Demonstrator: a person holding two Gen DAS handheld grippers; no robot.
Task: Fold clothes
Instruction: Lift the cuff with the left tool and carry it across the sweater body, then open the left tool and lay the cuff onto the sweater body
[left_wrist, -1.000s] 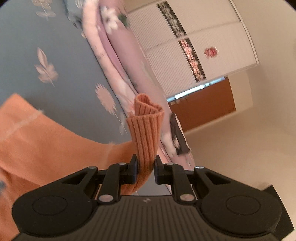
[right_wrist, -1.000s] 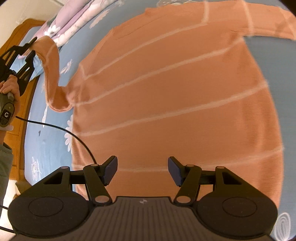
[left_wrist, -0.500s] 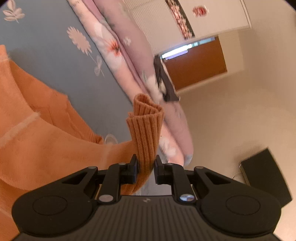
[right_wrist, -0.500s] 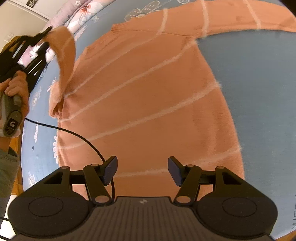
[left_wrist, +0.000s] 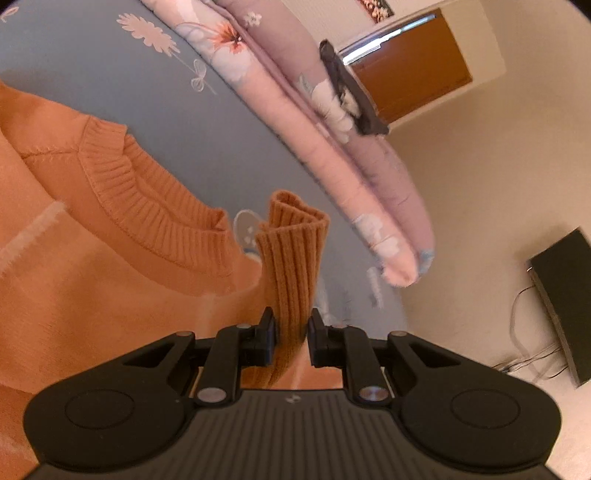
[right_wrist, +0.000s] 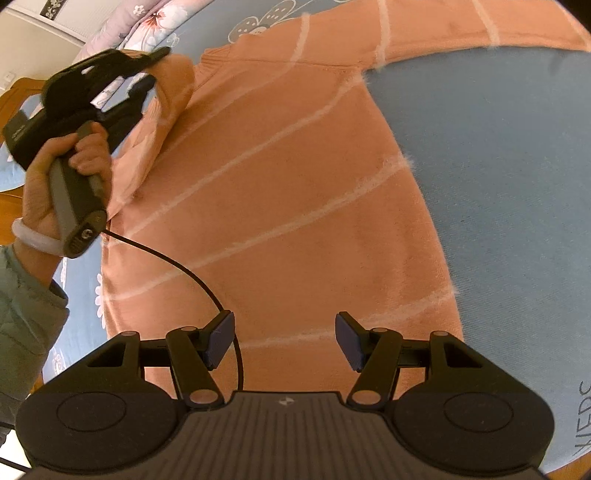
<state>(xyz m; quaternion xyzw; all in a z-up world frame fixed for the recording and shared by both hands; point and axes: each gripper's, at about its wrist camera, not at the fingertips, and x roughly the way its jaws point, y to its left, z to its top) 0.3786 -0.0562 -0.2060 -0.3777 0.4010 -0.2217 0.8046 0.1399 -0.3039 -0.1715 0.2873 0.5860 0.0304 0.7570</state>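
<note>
Left gripper (left_wrist: 290, 326) clamps cuff (left_wrist: 293, 251) | right gripper (right_wrist: 284, 339) apart, above sweater (right_wrist: 295, 192)

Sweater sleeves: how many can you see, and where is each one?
2. One sleeve is clamped at its cuff in the left gripper; the other sleeve lies flat at the upper right.

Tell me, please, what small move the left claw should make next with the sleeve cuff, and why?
Probably carry the ribbed cuff further across the orange sweater and lower it: the left claw grips it raised beside the collar, the sleeve not yet laid flat.
</note>
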